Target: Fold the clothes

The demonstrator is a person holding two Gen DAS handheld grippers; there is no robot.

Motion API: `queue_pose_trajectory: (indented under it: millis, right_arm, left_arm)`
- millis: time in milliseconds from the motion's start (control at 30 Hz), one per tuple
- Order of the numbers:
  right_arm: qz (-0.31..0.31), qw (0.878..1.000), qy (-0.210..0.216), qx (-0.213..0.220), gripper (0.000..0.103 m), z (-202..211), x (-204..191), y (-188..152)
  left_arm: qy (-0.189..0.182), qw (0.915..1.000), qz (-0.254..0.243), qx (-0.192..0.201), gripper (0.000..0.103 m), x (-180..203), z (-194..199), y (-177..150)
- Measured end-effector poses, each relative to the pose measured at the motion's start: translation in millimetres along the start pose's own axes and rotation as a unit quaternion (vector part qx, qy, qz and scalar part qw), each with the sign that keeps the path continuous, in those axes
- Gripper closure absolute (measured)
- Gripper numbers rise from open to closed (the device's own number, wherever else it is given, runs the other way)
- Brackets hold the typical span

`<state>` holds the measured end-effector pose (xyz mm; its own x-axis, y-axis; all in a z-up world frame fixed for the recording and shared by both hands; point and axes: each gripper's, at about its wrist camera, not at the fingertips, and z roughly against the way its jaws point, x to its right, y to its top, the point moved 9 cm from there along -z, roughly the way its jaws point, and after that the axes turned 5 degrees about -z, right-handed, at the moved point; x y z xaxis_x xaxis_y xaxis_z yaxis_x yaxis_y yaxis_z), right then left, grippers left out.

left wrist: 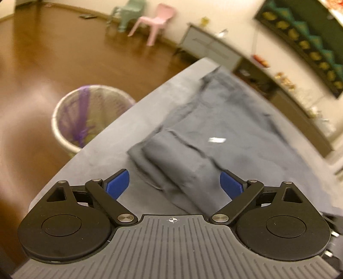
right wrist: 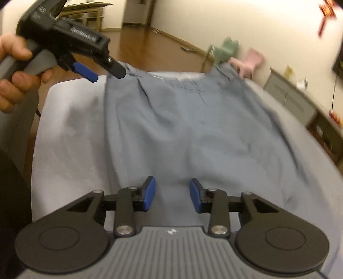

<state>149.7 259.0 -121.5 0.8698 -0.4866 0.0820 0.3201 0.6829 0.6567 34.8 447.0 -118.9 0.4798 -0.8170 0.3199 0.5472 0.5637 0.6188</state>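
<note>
A grey-blue garment lies spread on the grey table, its gathered waistband at the far edge. My right gripper is open just above the garment's near part, with cloth under the gap and nothing pinched. My left gripper, held by a hand, is open at the waistband's far left corner. In the left wrist view the left gripper is wide open, and a raised fold of the garment runs between its blue pads.
A mesh waste bin with a purple liner stands on the wood floor beside the table edge. A pink chair and a green chair stand by the far wall. A low cabinet lines the wall.
</note>
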Motion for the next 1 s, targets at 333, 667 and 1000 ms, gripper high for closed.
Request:
queue_pose_trajectory:
  millis: [333,667,1000]
  right_arm:
    - [0.011,0.999,0.026,0.045,0.043,5,-32,34]
    - [0.143,0.989,-0.016,0.029,0.093,-44,-91,62]
    - [-0.024,0.994,0.108,0.02,0.084,-16,-49,71]
  left_arm:
    - [-0.046,0.9919,0.108,0.048,0.012,-19,-7,3]
    - [-0.101,0.9792,0.172,0.037,0.012,-30,9,-10]
    - [-0.174,0.9692,0.164,0.059,0.091,-4,-22,1]
